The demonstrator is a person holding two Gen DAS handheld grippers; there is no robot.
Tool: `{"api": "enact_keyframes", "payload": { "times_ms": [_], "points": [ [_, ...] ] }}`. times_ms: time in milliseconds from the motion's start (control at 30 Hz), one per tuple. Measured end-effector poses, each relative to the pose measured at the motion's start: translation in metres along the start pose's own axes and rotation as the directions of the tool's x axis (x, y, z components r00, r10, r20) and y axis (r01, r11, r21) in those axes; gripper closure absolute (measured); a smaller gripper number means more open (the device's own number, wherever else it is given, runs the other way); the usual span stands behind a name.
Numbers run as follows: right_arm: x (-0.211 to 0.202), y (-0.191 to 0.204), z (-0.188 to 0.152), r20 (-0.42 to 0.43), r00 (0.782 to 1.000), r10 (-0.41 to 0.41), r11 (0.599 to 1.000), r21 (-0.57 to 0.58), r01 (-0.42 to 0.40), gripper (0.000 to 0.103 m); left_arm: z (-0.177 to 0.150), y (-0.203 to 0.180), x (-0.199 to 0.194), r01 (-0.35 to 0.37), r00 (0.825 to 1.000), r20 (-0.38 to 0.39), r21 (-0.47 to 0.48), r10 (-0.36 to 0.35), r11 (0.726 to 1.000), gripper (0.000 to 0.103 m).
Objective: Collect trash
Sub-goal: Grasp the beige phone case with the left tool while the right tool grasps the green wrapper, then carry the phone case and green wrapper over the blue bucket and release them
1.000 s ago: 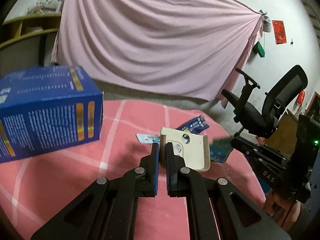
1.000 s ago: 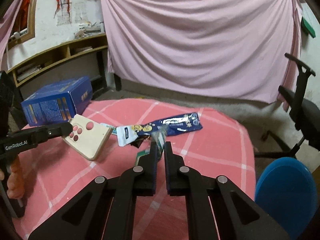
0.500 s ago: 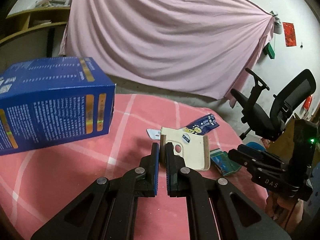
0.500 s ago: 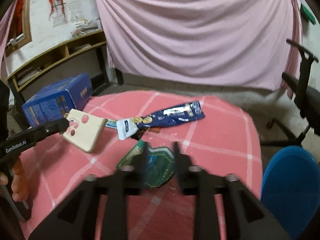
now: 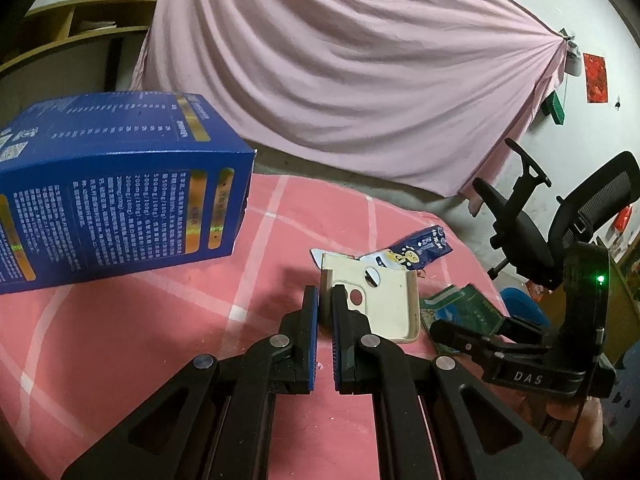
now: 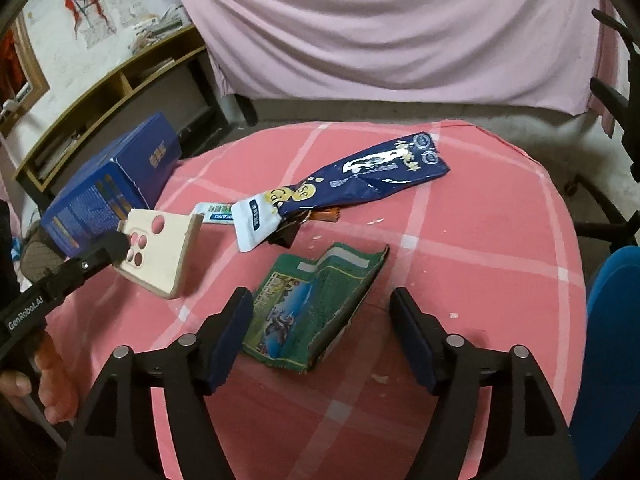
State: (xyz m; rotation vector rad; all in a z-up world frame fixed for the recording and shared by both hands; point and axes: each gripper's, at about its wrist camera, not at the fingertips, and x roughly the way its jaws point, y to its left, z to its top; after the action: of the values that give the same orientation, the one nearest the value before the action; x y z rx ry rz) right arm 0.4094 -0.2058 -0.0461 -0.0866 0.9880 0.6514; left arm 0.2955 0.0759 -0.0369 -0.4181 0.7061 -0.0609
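My left gripper (image 5: 326, 300) is pinched on the cream phone case (image 5: 380, 306), jaws nearly together with just the case's side edge between the blue pads. The case is lifted off the pink checked tablecloth (image 5: 160, 320), tilted, camera-cutout end by my fingers; its long axis runs away from me toward the far table edge in the left wrist view. In the right wrist view the same case (image 6: 168, 252) hangs from my left fingertip at the table's left side, holes toward the gripper, long axis slanting down toward the near edge.

My right gripper (image 6: 320, 340) is spread wide, both pads apart and holding nothing. The green torn packet (image 6: 316, 308) lies flat on the cloth between the jaws; my left pad (image 6: 232, 332) is just beside its left edge, contact unclear, the right pad stands clear of it. Packet's long axis runs from near-left up to far-right, open torn end pointing away from me.

Beyond it the dark blue snack wrapper (image 6: 360, 184) lies on the cloth, long axis going from its white end near the middle up to the far right. A small white-green wrapper (image 6: 216, 214) pokes out beside its white end. The blue carton (image 6: 108, 188) sits at the table's left edge, a blue bin (image 6: 612, 360) is low on the right.
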Motion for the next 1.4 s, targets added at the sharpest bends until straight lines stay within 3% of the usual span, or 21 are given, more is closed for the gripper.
{"api": "enact_keyframes", "payload": {
  "times_ms": [133,200,333,367,667,900,1100,1200,1400],
  "points": [
    [0.001,0.006,-0.001,-0.008,1.000,-0.024,0.999,-0.033,0.024,0.034,-0.001,0.000,0.000,0.001,1.000,0.001,0.000,-0.001,1.000,0.099],
    [-0.001,0.005,-0.001,0.000,1.000,-0.012,0.999,-0.035,0.012,0.046,-0.001,-0.001,-0.001,0.006,1.000,0.004,0.005,-0.006,1.000,0.099],
    [-0.004,0.002,-0.002,0.015,1.000,0.017,1.000,-0.020,-0.017,0.087,-0.001,-0.006,-0.003,0.012,1.000,0.019,0.021,-0.012,1.000,0.099],
    [-0.004,0.002,-0.001,0.016,1.000,0.021,1.000,-0.021,-0.021,0.091,-0.002,-0.006,-0.004,0.014,1.000,0.025,0.027,-0.015,1.000,0.099],
    [-0.024,0.009,-0.004,0.125,0.992,0.017,0.999,-0.048,-0.011,0.098,-0.006,-0.017,-0.020,-0.005,0.995,0.102,0.071,-0.002,0.997,0.099],
    [-0.056,0.017,-0.014,0.290,0.957,0.011,0.998,-0.069,0.009,0.098,-0.013,-0.045,-0.038,-0.035,0.980,0.201,0.135,0.008,0.990,0.099],
    [-0.090,0.026,-0.024,0.428,0.904,0.005,0.995,-0.092,0.037,0.098,-0.016,-0.076,-0.049,-0.042,0.963,0.271,0.175,-0.007,0.984,0.099],
    [-0.112,0.024,-0.028,0.517,0.856,-0.007,0.994,-0.088,0.061,0.098,-0.015,-0.093,-0.050,-0.032,0.956,0.294,0.186,-0.024,0.982,0.099],
    [-0.157,0.013,-0.041,0.672,0.738,-0.064,0.991,-0.045,0.126,0.098,-0.014,-0.138,-0.053,-0.015,0.935,0.345,0.263,-0.080,0.965,0.099]
  ]
}}
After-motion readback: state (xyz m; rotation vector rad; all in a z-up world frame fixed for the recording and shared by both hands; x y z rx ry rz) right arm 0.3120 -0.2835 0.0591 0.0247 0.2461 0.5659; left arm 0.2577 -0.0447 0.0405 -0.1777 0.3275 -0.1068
